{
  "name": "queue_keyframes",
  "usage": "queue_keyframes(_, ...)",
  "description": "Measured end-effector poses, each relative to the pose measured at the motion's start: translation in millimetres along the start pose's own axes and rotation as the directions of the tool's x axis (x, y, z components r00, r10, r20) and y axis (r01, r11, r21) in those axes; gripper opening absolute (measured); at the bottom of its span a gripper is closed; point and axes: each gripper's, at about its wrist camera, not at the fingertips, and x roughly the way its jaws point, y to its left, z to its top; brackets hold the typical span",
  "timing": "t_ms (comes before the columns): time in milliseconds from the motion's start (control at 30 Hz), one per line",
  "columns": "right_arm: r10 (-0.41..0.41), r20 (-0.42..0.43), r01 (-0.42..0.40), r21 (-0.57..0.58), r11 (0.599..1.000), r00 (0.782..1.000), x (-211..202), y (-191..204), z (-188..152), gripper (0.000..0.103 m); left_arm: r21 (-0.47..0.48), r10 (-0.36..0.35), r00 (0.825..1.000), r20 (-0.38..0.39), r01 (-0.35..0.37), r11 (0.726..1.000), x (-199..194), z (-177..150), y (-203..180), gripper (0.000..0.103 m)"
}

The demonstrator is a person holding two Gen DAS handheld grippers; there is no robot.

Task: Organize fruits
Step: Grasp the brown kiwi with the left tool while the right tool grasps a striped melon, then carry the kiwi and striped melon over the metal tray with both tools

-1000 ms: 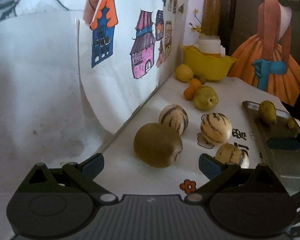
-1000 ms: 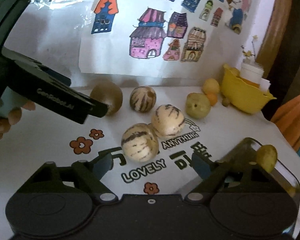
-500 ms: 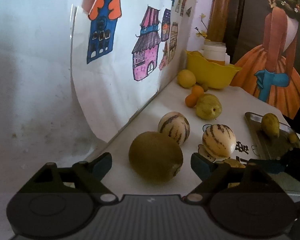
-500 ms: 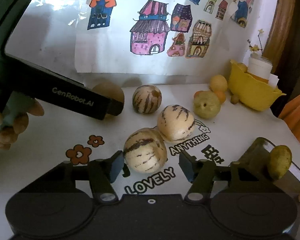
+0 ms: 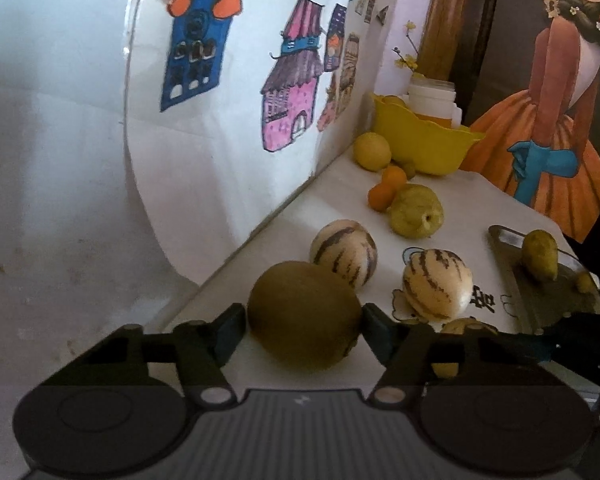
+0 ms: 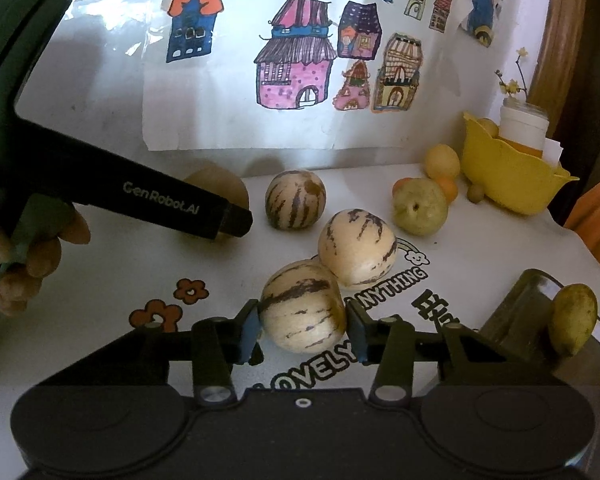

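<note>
1. Plainly, the step in hand was a double pickup. The left gripper [image 5: 304, 320] had just been closing its jaws around the brown kiwi-like fruit [image 5: 304, 316], which sat on the white table [image 6: 480, 256] close to the wall. Its pads stood at the fruit's two flanks and looked to be touching it.
2. The right gripper [image 6: 302, 326] had likewise just been closing, and its blue pads [image 6: 250, 330] pressed against the nearest striped pepino melon [image 6: 302, 312], which rested on the printed lettering, touching a second pepino melon [image 6: 358, 248] behind it.
3. A third pepino melon [image 6: 295, 199] lay further back near the wall. A green guava-like fruit [image 6: 420, 208], small oranges and a yellow bowl [image 6: 512, 184] stood toward the far right corner.
4. Judged from this, the next move called for firming both grips, lifting straight up, and carrying the fruits to the dark tray [image 6: 528, 300] or the bowl. Which was intended could not be told.
5. Hidden or unclear: the tray was cut off by the frame edge, the bowl's contents were mostly screened by its wall, and the left gripper's arm covered part of the brown fruit in the right wrist view.
</note>
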Motion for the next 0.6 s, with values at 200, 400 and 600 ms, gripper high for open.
queue_keyframes(200, 0.010, 0.006, -0.010, 0.021, 1.000, 1.000, -1.3, -2.4, -1.5, 0.046, -0.007, 0.007, 1.000, 0.007, -0.007, 1.000, -1.3, -2.0, -1.0, 0.065)
queue_keyframes(400, 0.023, 0.023, -0.025, 0.061, 0.998, 0.999, -8.7, -6.0, -6.8, 0.046, -0.006, 0.007, 1.000, 0.001, -0.007, 1.000, -7.3, -5.8, -3.3, 0.065)
queue_keyframes(600, 0.022, 0.058, -0.028, 0.099, 0.995, 0.998, -24.1, -13.5, -10.9, 0.046, 0.006, -0.014, 1.000, 0.006, 0.014, 1.000, -16.7, -6.4, -15.5, 0.065)
